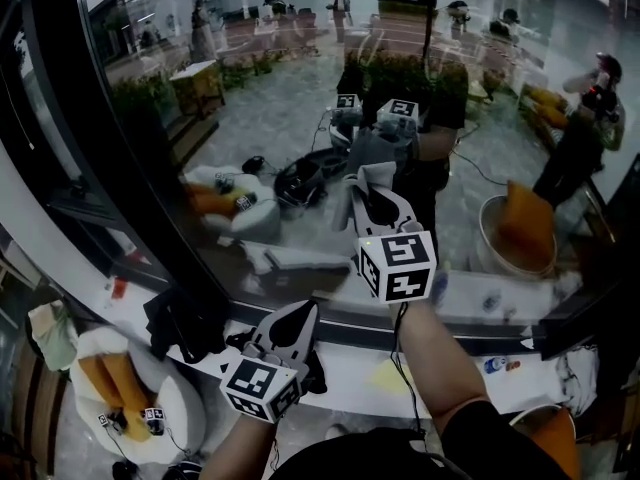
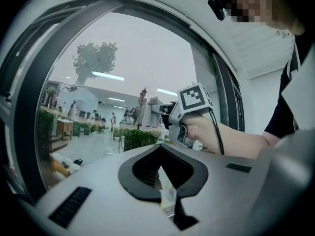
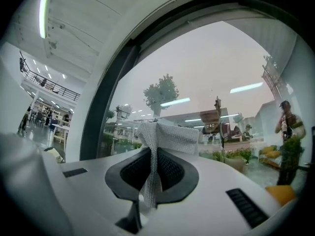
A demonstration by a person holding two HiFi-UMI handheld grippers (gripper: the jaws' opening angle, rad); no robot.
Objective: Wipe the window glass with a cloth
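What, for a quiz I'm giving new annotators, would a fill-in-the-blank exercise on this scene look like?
1. The grey cloth is clamped between the jaws of the ____ gripper.
2. In the head view, the left gripper is held ____ than the right gripper, down by the white sill.
3. The cloth is raised toward the ____ of the window, which mirrors the person and both marker cubes.

Missing words: right; lower; glass.

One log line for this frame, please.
task: wipe glass | right gripper: shut on cloth, cloth up at glass | left gripper: shut, low over sill
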